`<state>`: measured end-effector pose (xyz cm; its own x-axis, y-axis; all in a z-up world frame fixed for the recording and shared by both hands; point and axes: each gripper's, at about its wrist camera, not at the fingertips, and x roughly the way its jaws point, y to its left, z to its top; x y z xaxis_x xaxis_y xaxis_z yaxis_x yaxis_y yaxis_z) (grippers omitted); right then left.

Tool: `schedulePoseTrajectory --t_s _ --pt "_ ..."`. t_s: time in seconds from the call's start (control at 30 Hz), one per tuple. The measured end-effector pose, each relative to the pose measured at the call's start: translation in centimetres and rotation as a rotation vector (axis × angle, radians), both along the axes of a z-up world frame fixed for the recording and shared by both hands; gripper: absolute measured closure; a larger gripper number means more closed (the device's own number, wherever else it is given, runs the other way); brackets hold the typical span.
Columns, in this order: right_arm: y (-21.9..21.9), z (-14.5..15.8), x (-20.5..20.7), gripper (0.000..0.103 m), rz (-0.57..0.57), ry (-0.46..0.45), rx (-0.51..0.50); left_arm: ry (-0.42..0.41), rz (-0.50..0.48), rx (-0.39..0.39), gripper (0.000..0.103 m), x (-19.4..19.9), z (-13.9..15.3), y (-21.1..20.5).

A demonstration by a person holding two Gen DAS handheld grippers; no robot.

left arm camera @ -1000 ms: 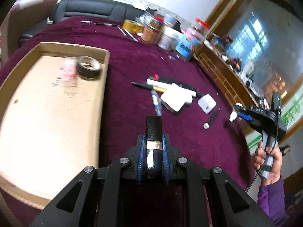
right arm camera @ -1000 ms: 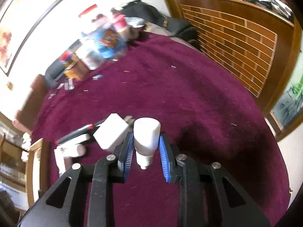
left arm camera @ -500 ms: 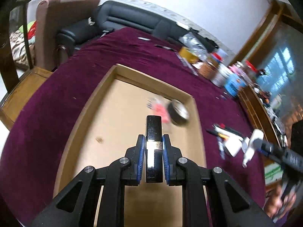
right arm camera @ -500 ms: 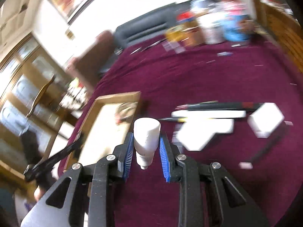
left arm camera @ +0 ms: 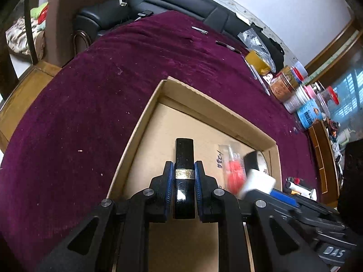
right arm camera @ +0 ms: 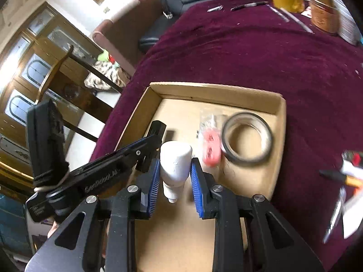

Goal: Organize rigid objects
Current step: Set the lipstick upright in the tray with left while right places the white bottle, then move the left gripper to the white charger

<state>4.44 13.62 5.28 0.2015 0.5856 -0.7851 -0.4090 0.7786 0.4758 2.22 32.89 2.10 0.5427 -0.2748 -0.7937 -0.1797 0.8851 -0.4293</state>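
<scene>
My left gripper (left arm camera: 184, 176) is shut on a black bar with a gold band (left arm camera: 184, 158) and holds it above the cardboard tray (left arm camera: 145, 122). My right gripper (right arm camera: 174, 176) is shut on a small white bottle (right arm camera: 175, 163), also above the tray (right arm camera: 217, 90). The two grippers are close together; the left one (right arm camera: 156, 133) shows at the left of the right wrist view, and the white bottle (left arm camera: 258, 181) shows at the right of the left wrist view. In the tray lie a tape roll (right arm camera: 247, 140) and a clear packet with red contents (right arm camera: 211, 142).
The tray sits on a maroon tablecloth (left arm camera: 90, 104). Jars and cans (left arm camera: 301, 97) and a yellow tape roll (left arm camera: 258, 61) stand at the table's far edge. Pens and white items (right arm camera: 344, 176) lie right of the tray. A dark sofa (left arm camera: 181, 0) stands behind the table.
Both grippers have swung from the loose items on the cloth to over the tray, each still holding its object. They have come close together.
</scene>
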Motion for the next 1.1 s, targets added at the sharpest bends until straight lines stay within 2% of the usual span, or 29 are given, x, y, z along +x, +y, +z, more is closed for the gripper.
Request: schedulePoseTrajectory --t_s 0.1,0.17,0.2,0.27,0.4,0.47,0.5,0.53,0.63,0.67,0.7,0.73,0.8,0.87,0.9,0.97,1.0,1.1 --pt "1.7 -0.9 1.2 0.078 0.01 0.009 -0.035 -0.007 0.001 -0.015 0.086 -0.3 0.2 0.2" --pt "2.3 -1.0 1.6 0.078 0.007 0.012 -0.052 -0.014 0.016 -0.053 0.083 -0.9 0.7 0.9" --pt "2.4 -1.2 1.9 0.078 0.009 0.016 -0.055 -0.019 0.024 -0.074 0.07 -1.3 1.0 1.2" --pt "2.4 -1.3 2.4 0.078 -0.003 0.027 -0.056 -0.062 0.054 -0.092 0.054 -2.6 2.3 1.8" --pt "1.4 -0.4 2.5 0.076 -0.028 0.008 -0.027 -0.145 0.088 -0.06 0.045 -5.4 4.8 1.9" --pt "0.3 1.0 2.0 0.065 -0.035 -0.034 -0.004 -0.169 0.1 -0.042 0.041 -6.7 5.8 1.4" --pt "-0.4 1.8 1.6 0.054 -0.04 -0.056 0.003 -0.174 0.103 -0.035 0.04 -7.1 6.1 1.3" --pt "-1.0 2.5 1.2 0.052 -0.048 -0.081 0.008 -0.182 0.1 -0.03 0.04 -7.7 6.5 0.8" --pt "-4.6 5.8 -0.9 0.052 -0.094 -0.225 0.0 -0.197 0.066 -0.035 0.04 -8.8 7.2 -1.1" --pt "-6.6 7.1 -2.3 0.052 -0.14 -0.312 -0.021 -0.2 0.047 -0.036 0.039 -9.1 7.4 -2.1" --pt "-8.3 8.1 -3.3 0.044 -0.187 -0.388 -0.044 -0.199 0.031 -0.035 0.037 -9.1 7.5 -3.0" --pt "-10.1 9.1 -4.6 0.023 -0.247 -0.473 -0.076 -0.195 0.011 -0.034 0.037 -9.3 7.6 -4.2" --pt "-14.3 10.1 -7.0 0.002 -0.397 -0.642 -0.138 -0.184 -0.033 -0.043 0.037 -9.6 7.6 -6.4" --pt "-18.8 9.8 -8.5 0.0 -0.53 -0.754 -0.177 -0.17 -0.087 -0.047 0.037 -9.7 7.5 -9.2" --pt "-20.9 9.2 -8.5 0.0 -0.579 -0.748 -0.209 -0.165 -0.111 -0.046 0.037 -9.8 7.5 -10.6" --pt "-24.8 7.7 -7.4 0.0 -0.672 -0.636 -0.293 -0.157 -0.157 -0.04 0.037 -9.8 7.4 -13.6" --pt "-27.2 6.6 -6.8 0.0 -0.703 -0.564 -0.291 -0.151 -0.176 -0.031 0.037 -9.7 7.2 -14.9" --pt "-32.6 3.7 -6.2 0.0 -0.789 -0.465 -0.222 -0.116 -0.221 0.014 0.037 -9.2 6.5 -19.0"
